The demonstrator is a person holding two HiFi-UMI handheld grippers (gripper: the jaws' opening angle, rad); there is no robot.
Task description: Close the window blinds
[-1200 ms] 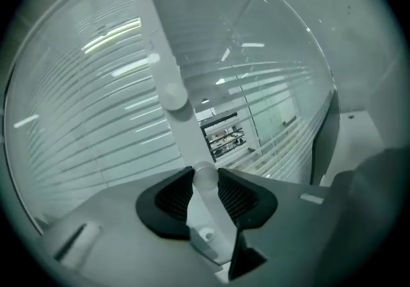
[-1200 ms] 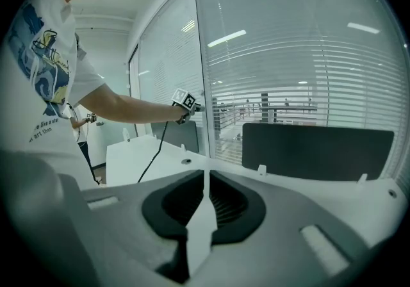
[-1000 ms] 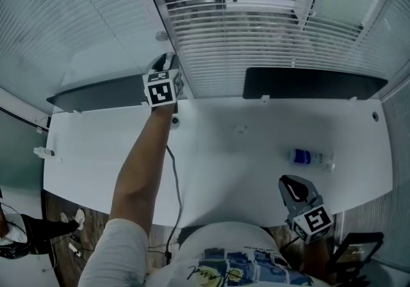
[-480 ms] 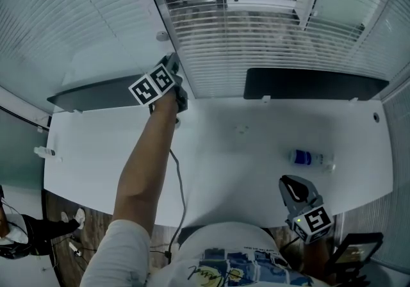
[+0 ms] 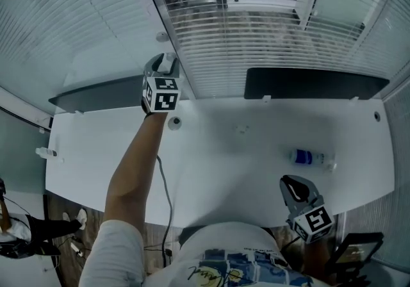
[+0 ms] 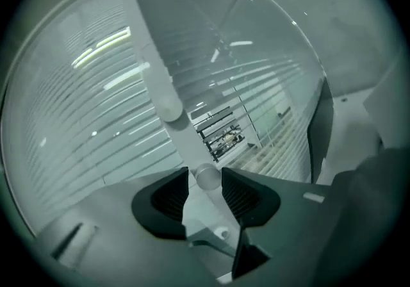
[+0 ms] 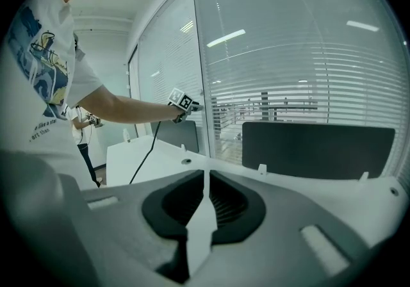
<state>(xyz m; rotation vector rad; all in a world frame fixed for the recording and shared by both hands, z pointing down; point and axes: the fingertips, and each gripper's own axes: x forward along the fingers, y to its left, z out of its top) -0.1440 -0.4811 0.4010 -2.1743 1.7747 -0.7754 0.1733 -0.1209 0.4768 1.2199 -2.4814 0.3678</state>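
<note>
The window blinds [image 5: 256, 42] hang behind glass, their slats tilted so the room beyond shows through; in the left gripper view the blinds [image 6: 269, 119] run right of the frame. A small round knob [image 6: 206, 177] sits on the white window frame [image 5: 157, 4], with a second knob [image 6: 168, 109] above it. My left gripper [image 5: 164, 60] reaches up to the frame. The left gripper [image 6: 205, 180] has just been opening; the lower knob stands between its pads with a thin gap. My right gripper [image 5: 293, 183] rests low at the desk's near edge. Its jaws meet on nothing, as the right gripper [image 7: 205, 183] shows in its own view.
A white desk [image 5: 224, 164] runs under the window, with two dark panels [image 5: 314, 82] along its back edge. A clear water bottle [image 5: 309, 157] lies at the right. A cable [image 5: 165, 189] hangs from my left arm. A round grommet [image 5: 174, 122] sits near the frame's foot.
My left gripper has rolled at the frame: its marker cube tipped one way, then swung back and faces another side. The right gripper has stayed put.
</note>
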